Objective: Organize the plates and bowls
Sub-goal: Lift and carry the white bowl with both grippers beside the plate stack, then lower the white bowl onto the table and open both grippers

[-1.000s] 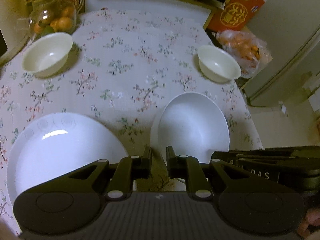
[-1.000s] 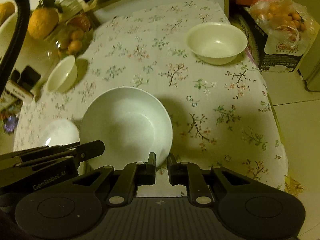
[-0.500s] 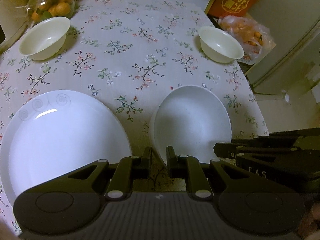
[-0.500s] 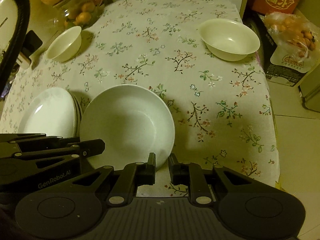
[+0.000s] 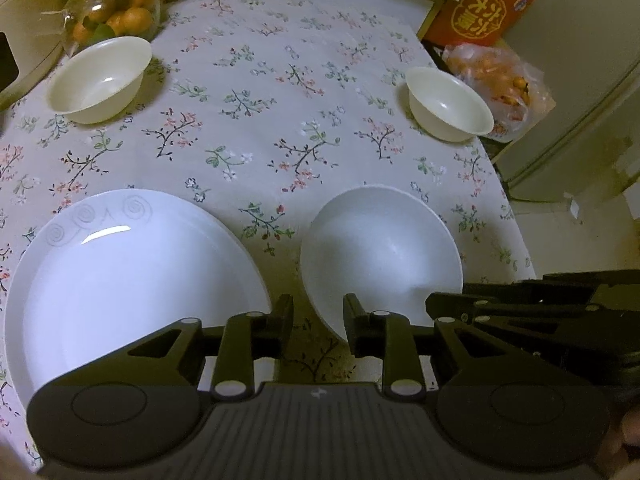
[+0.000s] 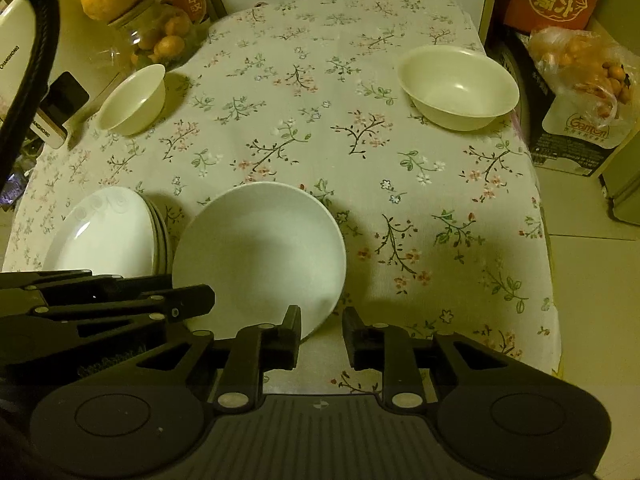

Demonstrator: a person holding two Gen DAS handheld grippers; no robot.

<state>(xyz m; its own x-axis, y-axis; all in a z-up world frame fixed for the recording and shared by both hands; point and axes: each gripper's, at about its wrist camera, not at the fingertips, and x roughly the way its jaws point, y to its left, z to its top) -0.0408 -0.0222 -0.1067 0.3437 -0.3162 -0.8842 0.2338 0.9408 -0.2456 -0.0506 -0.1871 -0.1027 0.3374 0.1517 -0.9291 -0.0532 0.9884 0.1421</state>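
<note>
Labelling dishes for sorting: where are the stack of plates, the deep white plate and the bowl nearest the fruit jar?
stack of plates point(image 6: 100, 240), right wrist view, top plate's well.
deep white plate point(image 6: 260, 248), right wrist view, inner centre.
bowl nearest the fruit jar point(image 5: 100, 80), left wrist view, inside bottom.

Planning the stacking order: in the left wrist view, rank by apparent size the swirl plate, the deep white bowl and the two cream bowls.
1. Swirl plate, largest.
2. Deep white bowl.
3. The left cream bowl and right cream bowl look alike, so no ranking between them. Both sit farther from the camera, so they may look smaller than they are.
</note>
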